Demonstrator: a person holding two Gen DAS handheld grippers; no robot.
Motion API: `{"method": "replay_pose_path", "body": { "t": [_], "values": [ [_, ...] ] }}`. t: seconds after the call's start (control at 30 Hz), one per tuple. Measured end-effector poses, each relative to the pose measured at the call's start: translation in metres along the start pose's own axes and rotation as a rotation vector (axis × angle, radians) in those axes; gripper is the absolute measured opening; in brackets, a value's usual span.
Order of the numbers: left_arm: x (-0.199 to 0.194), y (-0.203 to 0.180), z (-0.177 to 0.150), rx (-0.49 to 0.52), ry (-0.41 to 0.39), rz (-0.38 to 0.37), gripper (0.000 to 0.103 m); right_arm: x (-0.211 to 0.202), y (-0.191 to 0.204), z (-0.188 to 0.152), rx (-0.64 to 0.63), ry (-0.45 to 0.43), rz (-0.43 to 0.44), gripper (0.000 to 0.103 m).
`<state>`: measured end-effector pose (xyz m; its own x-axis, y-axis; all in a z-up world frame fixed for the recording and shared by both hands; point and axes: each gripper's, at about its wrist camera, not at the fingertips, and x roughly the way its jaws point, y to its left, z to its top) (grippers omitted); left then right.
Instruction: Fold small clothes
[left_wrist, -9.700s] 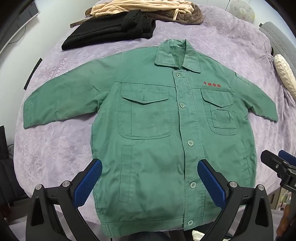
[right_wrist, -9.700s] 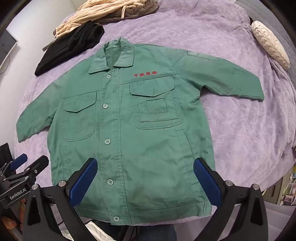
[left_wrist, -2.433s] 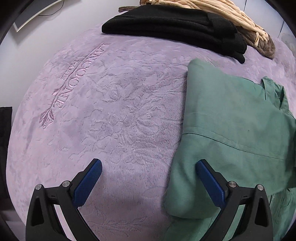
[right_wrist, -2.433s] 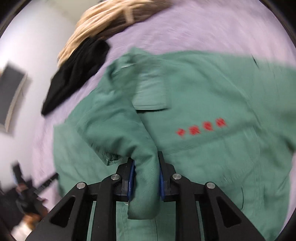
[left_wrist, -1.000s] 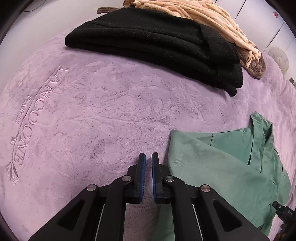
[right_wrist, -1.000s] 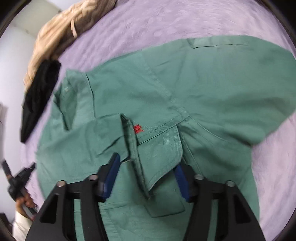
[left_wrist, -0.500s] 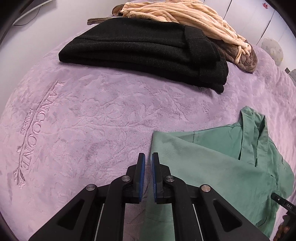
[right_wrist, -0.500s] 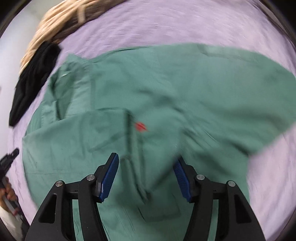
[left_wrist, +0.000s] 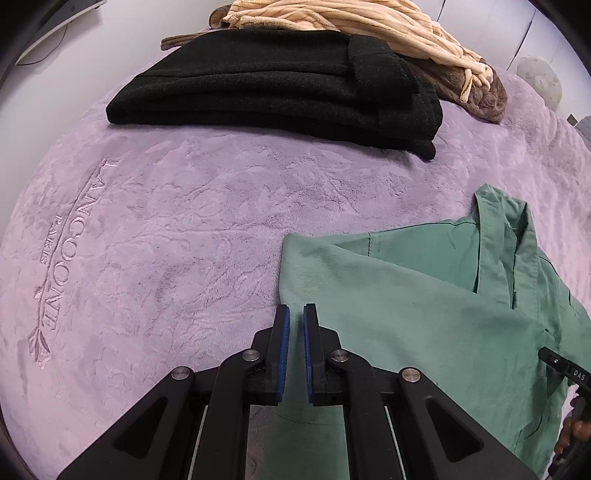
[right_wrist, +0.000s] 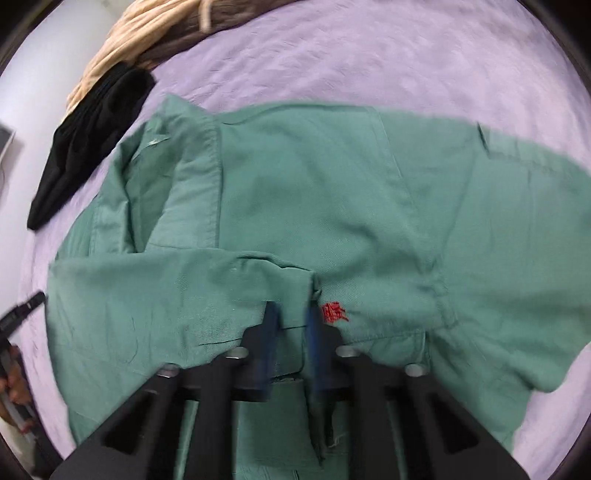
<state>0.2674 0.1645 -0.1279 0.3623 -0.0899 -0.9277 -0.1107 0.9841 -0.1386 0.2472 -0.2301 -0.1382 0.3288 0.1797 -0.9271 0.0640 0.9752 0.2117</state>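
Observation:
A green work jacket (left_wrist: 424, 314) lies front up on a purple blanket (left_wrist: 166, 221). One sleeve (right_wrist: 166, 295) is folded across its chest, and its cuff ends beside the red lettering (right_wrist: 334, 312). The other sleeve (right_wrist: 517, 240) lies spread to the right. My left gripper (left_wrist: 295, 321) is shut and holds nothing, with its tips at the jacket's folded side edge. My right gripper (right_wrist: 291, 325) hovers over the folded cuff in a blurred view. Its jaws are closing to a narrow gap where only flat cloth shows, and no fabric is lifted.
A folded black garment (left_wrist: 277, 81) lies at the blanket's far side, under a beige knit (left_wrist: 351, 22). The word LANCOONE is embossed on the blanket (left_wrist: 48, 295) left of the jacket. A person's hand (left_wrist: 576, 432) grips the right gripper's handle at the picture's right edge.
The right gripper's jaws went from wide apart to nearly together, and it shifted over the jacket toward the cuff and lettering. The left gripper stayed shut and moved onto the jacket's edge.

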Motion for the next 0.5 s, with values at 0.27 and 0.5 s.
{"method": "replay_pose_path", "body": {
  "t": [0.27,0.5],
  "values": [
    [0.009,0.000,-0.008,-0.014,0.021,0.042,0.008,0.008,-0.029,0.000,0.151,-0.008,0.057,0.024],
    [-0.010,-0.006,-0.035,0.069,0.021,0.083,0.008,-0.043,-0.055,-0.038,0.272,-0.014,0.142,0.061]
  ]
}}
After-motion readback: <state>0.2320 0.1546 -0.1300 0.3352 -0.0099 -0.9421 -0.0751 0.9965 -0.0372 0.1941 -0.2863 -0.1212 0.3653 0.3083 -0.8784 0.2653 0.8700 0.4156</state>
